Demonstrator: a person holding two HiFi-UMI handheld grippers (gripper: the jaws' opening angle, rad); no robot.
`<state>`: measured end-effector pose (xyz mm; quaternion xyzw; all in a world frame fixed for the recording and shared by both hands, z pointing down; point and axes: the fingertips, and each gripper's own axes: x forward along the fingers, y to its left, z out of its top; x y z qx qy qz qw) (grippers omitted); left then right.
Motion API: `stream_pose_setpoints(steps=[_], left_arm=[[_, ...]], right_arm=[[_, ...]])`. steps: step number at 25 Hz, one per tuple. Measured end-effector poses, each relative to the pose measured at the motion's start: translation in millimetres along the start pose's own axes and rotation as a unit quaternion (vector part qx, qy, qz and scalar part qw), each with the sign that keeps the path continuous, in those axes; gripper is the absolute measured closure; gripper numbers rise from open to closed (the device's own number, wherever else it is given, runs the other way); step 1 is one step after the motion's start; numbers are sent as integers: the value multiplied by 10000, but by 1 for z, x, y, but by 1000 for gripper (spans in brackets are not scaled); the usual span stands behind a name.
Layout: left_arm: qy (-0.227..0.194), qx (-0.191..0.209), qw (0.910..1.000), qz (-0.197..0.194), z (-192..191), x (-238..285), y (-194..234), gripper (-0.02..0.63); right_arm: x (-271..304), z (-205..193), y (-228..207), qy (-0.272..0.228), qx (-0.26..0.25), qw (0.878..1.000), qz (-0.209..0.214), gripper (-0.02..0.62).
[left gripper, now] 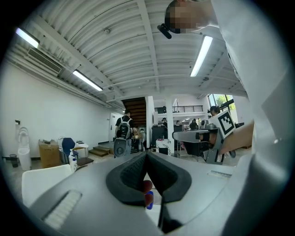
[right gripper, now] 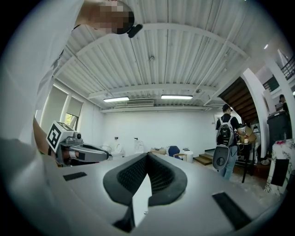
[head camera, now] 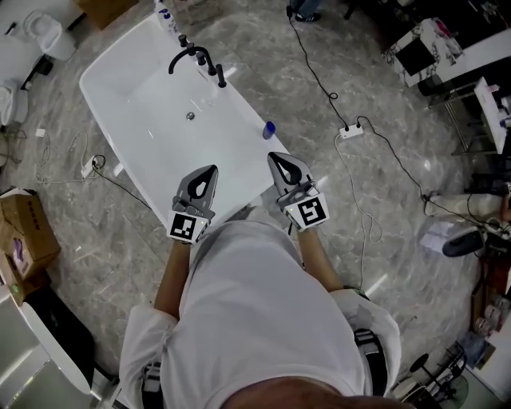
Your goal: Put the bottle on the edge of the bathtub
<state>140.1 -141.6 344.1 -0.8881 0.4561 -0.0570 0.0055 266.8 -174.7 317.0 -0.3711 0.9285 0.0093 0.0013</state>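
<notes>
A white bathtub runs diagonally across the head view. A small bottle with a blue cap stands upright on its right rim, free of both grippers. My left gripper hovers over the tub's near end, jaws together and empty. My right gripper sits just below the bottle, a short way off, also shut and empty. In the left gripper view the pads meet at the tip, and a small red and blue thing shows through the slit beneath. The right gripper view shows its pads closed, with white behind the gap.
A black faucet arches over the tub's far rim, with small bottles at the far end. A power strip and cables lie on the marble floor at right. A cardboard box sits left. A person with a backpack stands beyond.
</notes>
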Motion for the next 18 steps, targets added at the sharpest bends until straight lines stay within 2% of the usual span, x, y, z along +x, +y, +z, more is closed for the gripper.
stream_pose_setpoints(steps=[6, 9, 14, 18], left_arm=[[-47, -51, 9998, -182, 9, -5, -12, 609], [-92, 82, 9995, -279, 12, -19, -10, 609], [-308, -221, 9992, -160, 20, -51, 20, 609], [-289, -130, 9994, -138, 14, -77, 41, 609]], right_arm=[[8, 6, 5, -78, -57, 9999, 46, 595], [14, 14, 19, -97, -102, 9999, 33, 595], [27, 29, 51, -19, -272, 9996, 20, 595], [44, 46, 74, -67, -475, 9988, 120, 595]])
